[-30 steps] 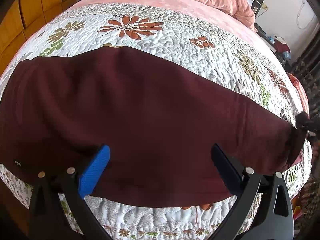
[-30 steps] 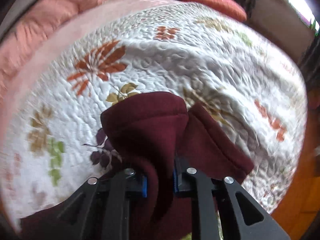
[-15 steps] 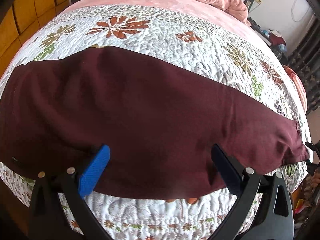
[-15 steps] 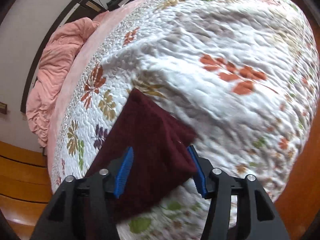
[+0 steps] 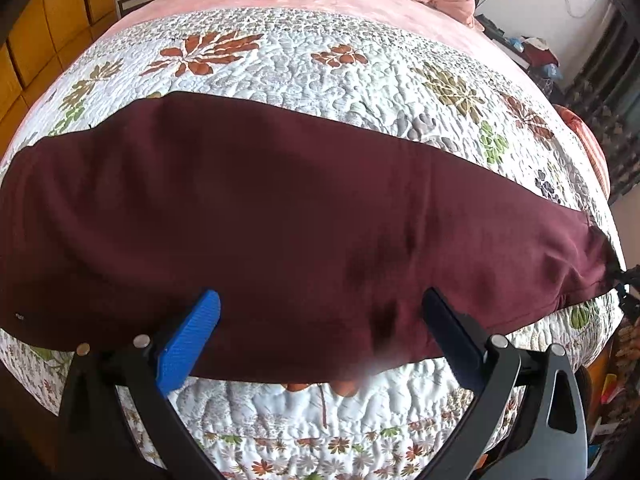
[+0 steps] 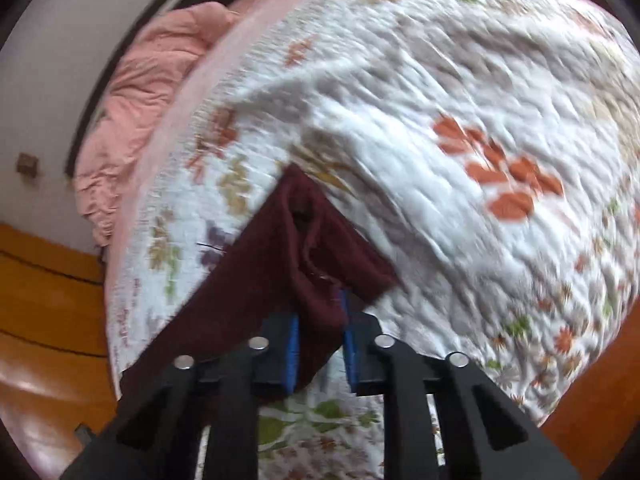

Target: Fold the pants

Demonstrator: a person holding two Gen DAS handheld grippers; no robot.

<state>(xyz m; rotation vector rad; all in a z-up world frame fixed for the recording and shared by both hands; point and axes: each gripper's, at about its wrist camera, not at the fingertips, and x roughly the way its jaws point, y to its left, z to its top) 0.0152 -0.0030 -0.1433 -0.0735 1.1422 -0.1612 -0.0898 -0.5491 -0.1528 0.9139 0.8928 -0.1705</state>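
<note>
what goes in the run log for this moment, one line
pants flat on quilt | right hand-held gripper shut on pants end | left hand-held gripper open

The pants (image 5: 280,220) are matt maroon cloth — soft, slightly fuzzy; the quilt (image 5: 360,76) is puckered stitched cotton; the cabinet (image 5: 52,20) is glossy wood.

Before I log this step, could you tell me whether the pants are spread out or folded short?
Spread out: the pants lie as one long flat band across the quilt.

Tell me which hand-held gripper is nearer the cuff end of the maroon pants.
Right. The right hand-held gripper is clamped on the cuff end; the left hand-held gripper hovers open over the middle of the pants.
</note>
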